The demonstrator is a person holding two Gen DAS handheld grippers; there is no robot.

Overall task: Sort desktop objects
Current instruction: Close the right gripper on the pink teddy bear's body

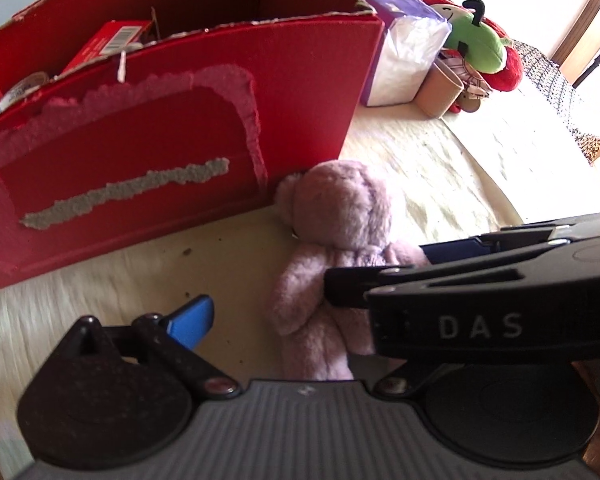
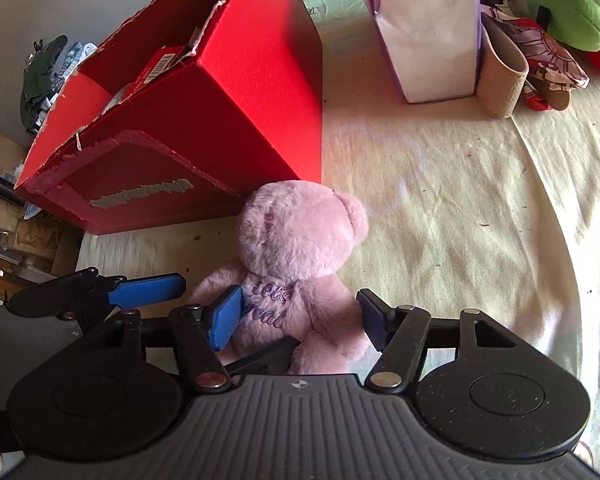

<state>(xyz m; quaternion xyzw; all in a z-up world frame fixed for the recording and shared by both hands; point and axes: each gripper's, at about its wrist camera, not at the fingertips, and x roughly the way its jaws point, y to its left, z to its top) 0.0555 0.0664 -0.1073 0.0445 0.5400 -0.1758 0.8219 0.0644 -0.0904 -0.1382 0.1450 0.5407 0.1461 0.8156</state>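
Beside torn red cardboard box (image 2: 204,120): fluffy pink plush bear (image 2: 296,256), legs hidden; right gripper (image 2: 300,316) fingers spread astride body, pads not visibly pressing; left gripper (image 2: 148,290) grip unclear.

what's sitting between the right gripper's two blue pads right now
The pink teddy bear: its body sits between the right gripper pads, clearest in the right wrist view. The left pad touches its side; the other looks just clear.

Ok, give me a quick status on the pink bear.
Right gripper open, straddling pink bear, not clamped. Left gripper open, off to the side. Bear against red box. Nothing blocking.
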